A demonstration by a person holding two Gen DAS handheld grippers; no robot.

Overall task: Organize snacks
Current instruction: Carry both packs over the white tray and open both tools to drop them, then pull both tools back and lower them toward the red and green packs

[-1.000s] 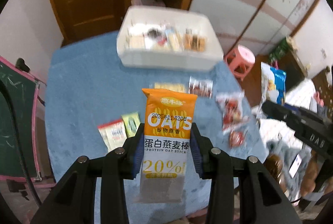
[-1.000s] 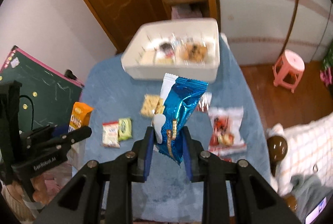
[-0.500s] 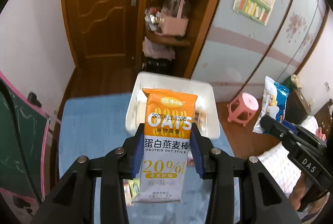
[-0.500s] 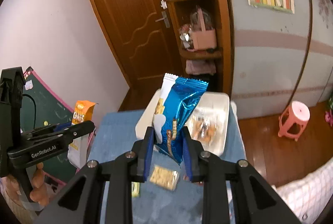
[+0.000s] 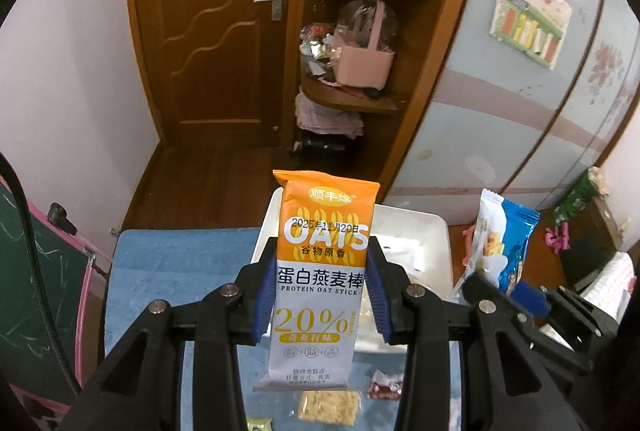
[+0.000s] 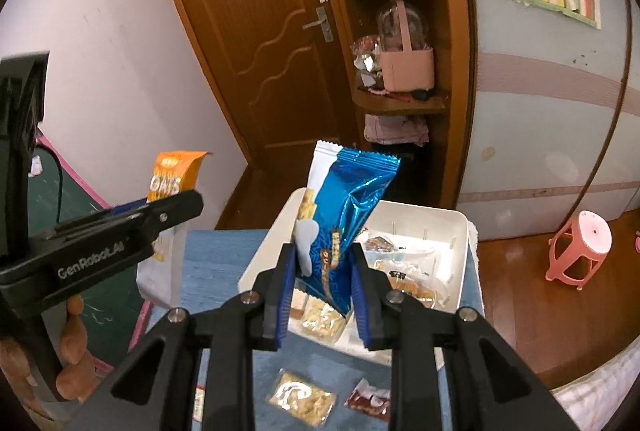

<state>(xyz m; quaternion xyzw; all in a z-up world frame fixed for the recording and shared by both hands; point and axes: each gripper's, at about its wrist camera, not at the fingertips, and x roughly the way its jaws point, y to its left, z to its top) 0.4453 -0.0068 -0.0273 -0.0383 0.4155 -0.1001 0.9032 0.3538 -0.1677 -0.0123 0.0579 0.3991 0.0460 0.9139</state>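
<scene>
My left gripper (image 5: 322, 295) is shut on an orange and white oat stick packet (image 5: 320, 271), held upright above the blue table. My right gripper (image 6: 322, 285) is shut on a blue foil snack packet (image 6: 340, 215), held upright in front of the white bin (image 6: 460, 271). The bin holds several snacks between dividers. The blue packet also shows at the right of the left wrist view (image 5: 500, 247), and the oat packet at the left of the right wrist view (image 6: 172, 183). The bin (image 5: 436, 251) lies behind the oat packet.
Loose snacks lie on the blue tablecloth (image 6: 208, 271): a cracker pack (image 6: 302, 397) and a red-and-white pack (image 6: 370, 399) near my right gripper. A green chalkboard (image 5: 36, 295) stands left. A pink stool (image 6: 580, 251) stands on the floor at right.
Both grippers have tilted up and moved toward the bin with their packets still held. The view now takes in the door and shelves, and the bin sits closer below.
</scene>
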